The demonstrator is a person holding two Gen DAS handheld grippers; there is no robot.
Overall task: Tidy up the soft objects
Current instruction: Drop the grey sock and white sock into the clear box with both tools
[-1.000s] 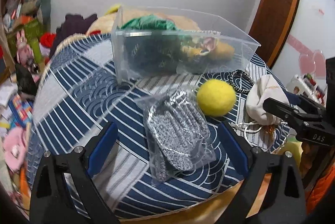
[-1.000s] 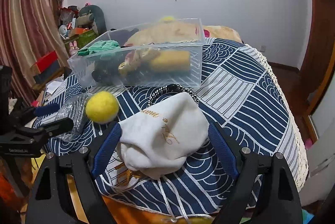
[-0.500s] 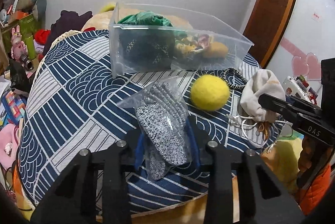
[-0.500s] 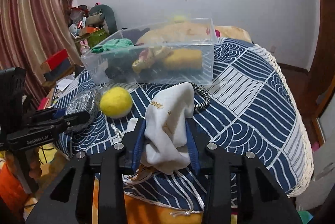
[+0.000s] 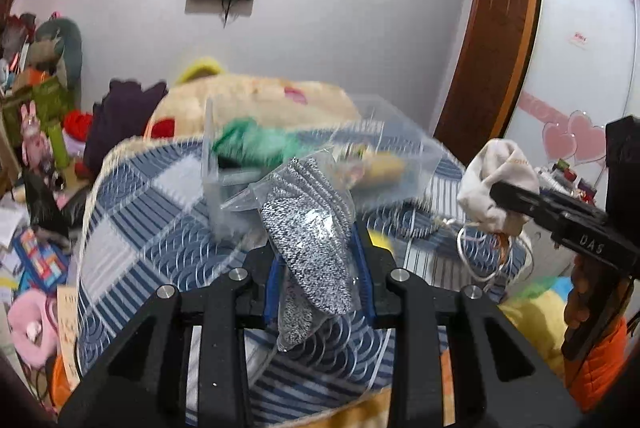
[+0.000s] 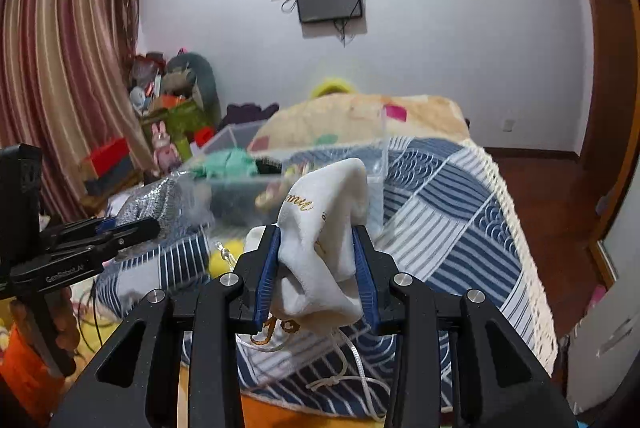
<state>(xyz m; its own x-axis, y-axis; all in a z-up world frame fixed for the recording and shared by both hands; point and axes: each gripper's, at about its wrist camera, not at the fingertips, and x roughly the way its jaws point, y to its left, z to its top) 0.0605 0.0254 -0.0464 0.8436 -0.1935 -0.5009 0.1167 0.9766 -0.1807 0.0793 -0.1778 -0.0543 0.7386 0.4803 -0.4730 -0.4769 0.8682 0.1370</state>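
My left gripper [image 5: 318, 268] is shut on a clear bag of grey knit gloves [image 5: 308, 228] and holds it above the table. My right gripper [image 6: 316, 268] is shut on a white drawstring pouch [image 6: 320, 228], also lifted; the pouch shows in the left wrist view [image 5: 496, 176] too. The clear plastic box [image 5: 360, 156] with a green cloth [image 5: 256, 144] and other soft things stands beyond both, blurred. A yellow ball [image 6: 220, 262] lies on the table, mostly hidden.
The round table has a blue patterned cloth [image 6: 448, 228]. A bed with a beige blanket [image 6: 360, 120] is behind it. Toys and clutter [image 5: 36, 132] fill the left side. A wooden door [image 5: 492, 48] stands at the right.
Both grippers closed on their items from open, then lifted them off the table; the view has tilted upward and the box is nearer.
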